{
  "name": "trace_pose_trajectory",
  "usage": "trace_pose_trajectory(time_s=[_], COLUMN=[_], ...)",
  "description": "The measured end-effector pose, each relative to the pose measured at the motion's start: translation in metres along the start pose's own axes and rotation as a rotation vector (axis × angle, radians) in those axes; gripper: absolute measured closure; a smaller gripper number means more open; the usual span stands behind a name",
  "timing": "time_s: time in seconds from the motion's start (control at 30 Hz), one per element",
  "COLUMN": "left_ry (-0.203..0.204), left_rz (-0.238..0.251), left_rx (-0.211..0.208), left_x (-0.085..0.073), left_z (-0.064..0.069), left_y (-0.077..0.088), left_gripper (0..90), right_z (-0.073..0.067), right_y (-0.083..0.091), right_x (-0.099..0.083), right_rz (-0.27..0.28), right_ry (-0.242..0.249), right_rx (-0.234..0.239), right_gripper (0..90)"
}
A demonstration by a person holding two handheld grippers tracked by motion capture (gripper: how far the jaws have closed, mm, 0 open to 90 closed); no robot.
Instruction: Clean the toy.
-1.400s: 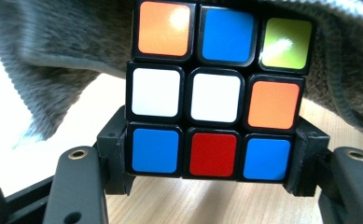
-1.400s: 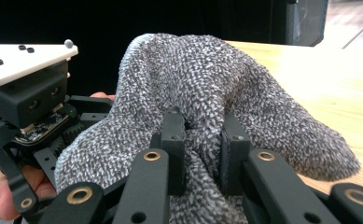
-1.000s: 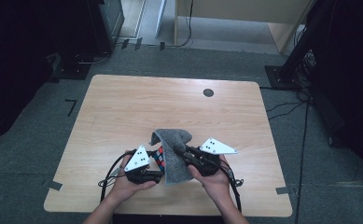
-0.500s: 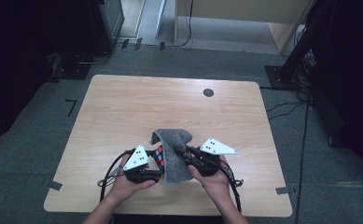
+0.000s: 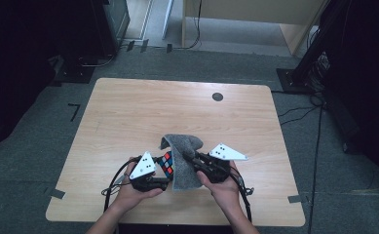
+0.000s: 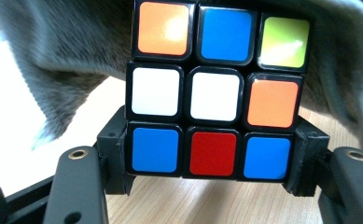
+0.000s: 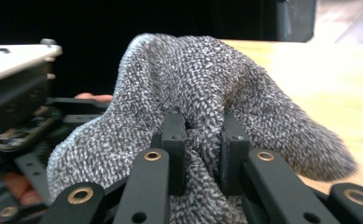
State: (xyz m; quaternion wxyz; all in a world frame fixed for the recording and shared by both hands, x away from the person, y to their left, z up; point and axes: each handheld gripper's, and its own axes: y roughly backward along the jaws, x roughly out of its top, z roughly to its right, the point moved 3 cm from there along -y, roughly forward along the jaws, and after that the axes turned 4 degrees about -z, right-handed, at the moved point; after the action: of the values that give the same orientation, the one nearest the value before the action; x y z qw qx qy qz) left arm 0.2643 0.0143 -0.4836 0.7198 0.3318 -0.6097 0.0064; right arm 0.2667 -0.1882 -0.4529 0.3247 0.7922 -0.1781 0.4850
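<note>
Left claw (image 5: 163, 171) grips the puzzle cube (image 6: 214, 88) low over the table (image 5: 128, 112) near its front edge, right claw (image 7: 202, 154) pinches the grey cloth (image 7: 193, 84) draped over the cube's right side.

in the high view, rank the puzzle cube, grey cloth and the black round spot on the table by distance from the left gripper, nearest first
1. Puzzle cube: clamped between the jaws of the left gripper, at its tip.
2. Grey cloth: just to the cube's right, draped against it and pinched by the right gripper.
3. Black round spot: far side of the table, toward the right.
</note>
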Motion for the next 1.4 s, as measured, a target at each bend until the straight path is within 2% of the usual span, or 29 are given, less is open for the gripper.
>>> trace_pose_trajectory(time_s=[0.07, 0.17, 0.23, 0.27, 0.37, 0.43, 0.47, 0.57, 0.67, 0.77, 0.83, 0.93, 1.03, 1.13, 1.27, 1.33, 1.4], left_ry=[0.001, -0.027, -0.025, -0.026, -0.017, 0.014, 0.034, 0.058, 0.077, 0.085, 0.089, 0.093, 0.093, 0.103, 0.103, 0.110, 0.124], left_rz=[0.007, -0.007, -0.012, -0.012, 0.005, 0.036, 0.067, 0.152, 0.184, 0.186, 0.196, 0.204, 0.208, 0.197, 0.177, 0.181, 0.183], left_rx=[-0.008, 0.012, 0.013, 0.016, 0.016, 0.008, 0.003, -0.008, -0.019, -0.034, -0.051, -0.067, -0.070, -0.061, -0.068, -0.076, -0.082], left_x=[0.000, -0.001, -0.002, -0.001, 0.000, 0.001, 0.002, 0.005, 0.006, 0.005, 0.006, 0.006, 0.006, 0.006, 0.005, 0.006, 0.006], left_z=[0.002, 0.005, 0.004, 0.003, -0.001, -0.005, -0.008, -0.014, -0.017, -0.017, -0.016, -0.016, -0.016, -0.018, -0.016, -0.016, -0.017], left_y=[-0.001, -0.003, -0.003, -0.002, 0.002, 0.006, 0.010, 0.021, 0.026, 0.025, 0.024, 0.025, 0.025, 0.025, 0.023, 0.022, 0.022], left_gripper=[34.2, 34.3, 34.2, 34.2, 34.2, 34.3, 34.2, 34.3, 34.3, 34.2, 34.3, 34.3, 34.3, 34.3, 34.3, 34.3, 34.3], right_z=[-0.006, -0.019, -0.023, -0.022, -0.007, 0.007, 0.012, 0.021, 0.020, 0.012, 0.009, 0.009, 0.006, 0.007, 0.010, 0.009, 0.008], right_y=[0.001, 0.000, -0.002, -0.003, -0.003, -0.001, 0.001, 0.006, 0.005, 0.001, -0.003, -0.010, -0.018, -0.016, -0.003, -0.003, -0.008], right_x=[0.002, 0.005, 0.005, 0.005, 0.002, 0.000, -0.001, 0.000, 0.001, 0.000, -0.002, -0.010, -0.017, -0.014, -0.003, -0.004, -0.010], right_rz=[0.016, 0.033, 0.025, 0.022, 0.011, -0.003, -0.004, 0.028, 0.045, 0.059, 0.046, 0.004, -0.055, -0.038, 0.051, 0.045, 0.007], right_ry=[0.013, 0.037, 0.058, 0.051, 0.017, -0.011, -0.032, -0.047, -0.048, -0.038, -0.032, -0.038, -0.019, -0.034, -0.064, -0.058, -0.056], right_rx=[0.013, 0.071, 0.072, 0.074, 0.030, -0.015, -0.023, -0.015, 0.027, 0.112, 0.136, 0.150, 0.162, 0.158, 0.160, 0.164, 0.167], right_gripper=[77.4, 77.2, 77.1, 77.1, 77.2, 77.4, 77.5, 77.8, 78.2, 78.4, 78.6, 78.8, 78.7, 78.7, 79.0, 79.0, 79.0])
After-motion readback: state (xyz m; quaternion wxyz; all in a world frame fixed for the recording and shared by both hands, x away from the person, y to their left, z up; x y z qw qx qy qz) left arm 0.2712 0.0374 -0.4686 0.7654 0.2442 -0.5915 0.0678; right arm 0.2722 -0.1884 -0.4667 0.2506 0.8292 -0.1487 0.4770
